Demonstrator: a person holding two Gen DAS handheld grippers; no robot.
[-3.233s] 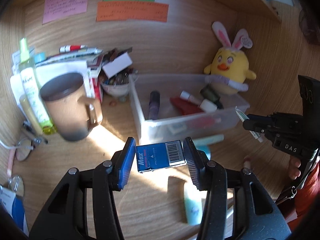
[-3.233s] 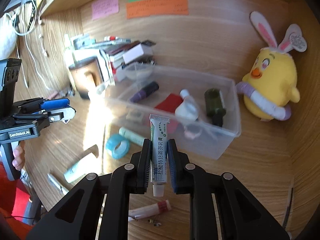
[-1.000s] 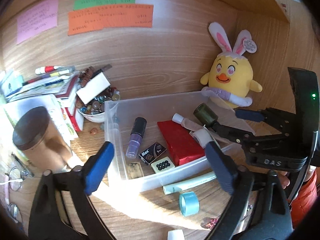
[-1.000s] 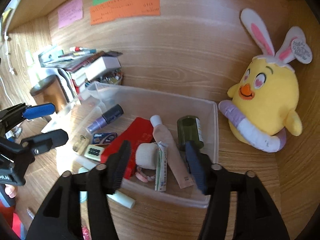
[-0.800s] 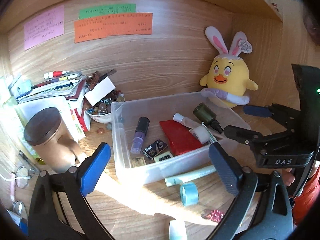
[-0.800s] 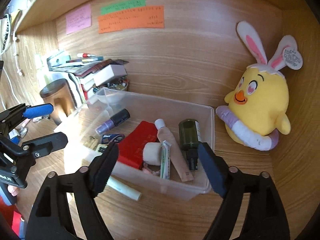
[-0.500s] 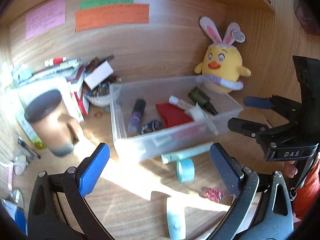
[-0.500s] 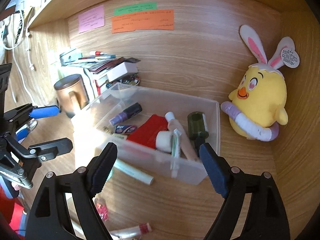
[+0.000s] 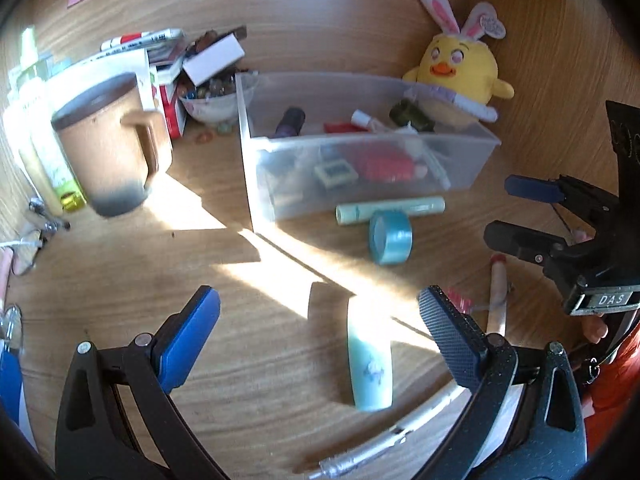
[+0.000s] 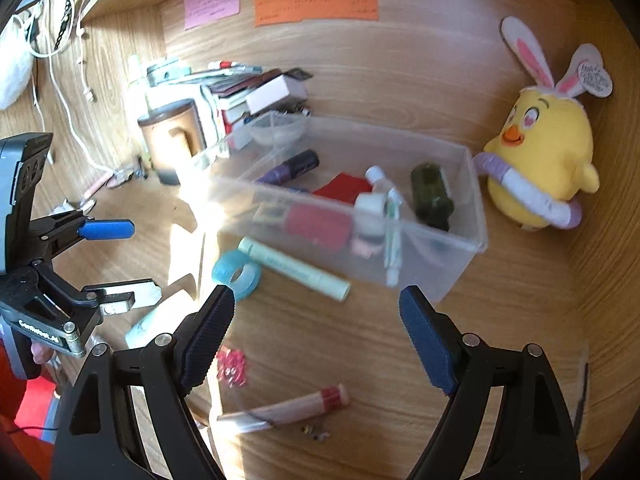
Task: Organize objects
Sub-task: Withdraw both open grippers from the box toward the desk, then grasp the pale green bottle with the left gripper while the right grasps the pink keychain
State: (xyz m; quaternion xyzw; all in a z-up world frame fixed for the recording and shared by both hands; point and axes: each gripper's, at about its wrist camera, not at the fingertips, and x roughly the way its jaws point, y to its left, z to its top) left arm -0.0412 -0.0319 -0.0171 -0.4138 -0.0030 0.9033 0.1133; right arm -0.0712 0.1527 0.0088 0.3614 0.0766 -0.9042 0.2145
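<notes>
A clear plastic bin (image 9: 460, 182) (image 10: 448, 276) holds a red case, a purple bottle, a dark green bottle and small tubes. My left gripper (image 9: 320, 316) is open and empty above the desk, over a pale blue tube (image 9: 370, 364). My right gripper (image 10: 312, 316) is open and empty in front of the bin. A blue tape roll (image 9: 390, 236) (image 10: 237, 274) and a mint tube (image 9: 390, 209) (image 10: 294, 268) lie against the bin's front. A pink tube (image 10: 288, 408) (image 9: 496, 300) and pink clips (image 10: 231, 366) lie nearer me.
A brown mug (image 9: 104, 148) stands left of the bin, with stacked books and a bead bowl (image 9: 214, 102) behind. A yellow bunny plush (image 10: 540, 160) sits right of the bin. A pen (image 9: 384, 440) lies at the front edge. Glasses (image 9: 24, 248) lie at far left.
Both grippers have let go of their items into the bin, opened wide, and pulled back and down toward the desk in front of the bin.
</notes>
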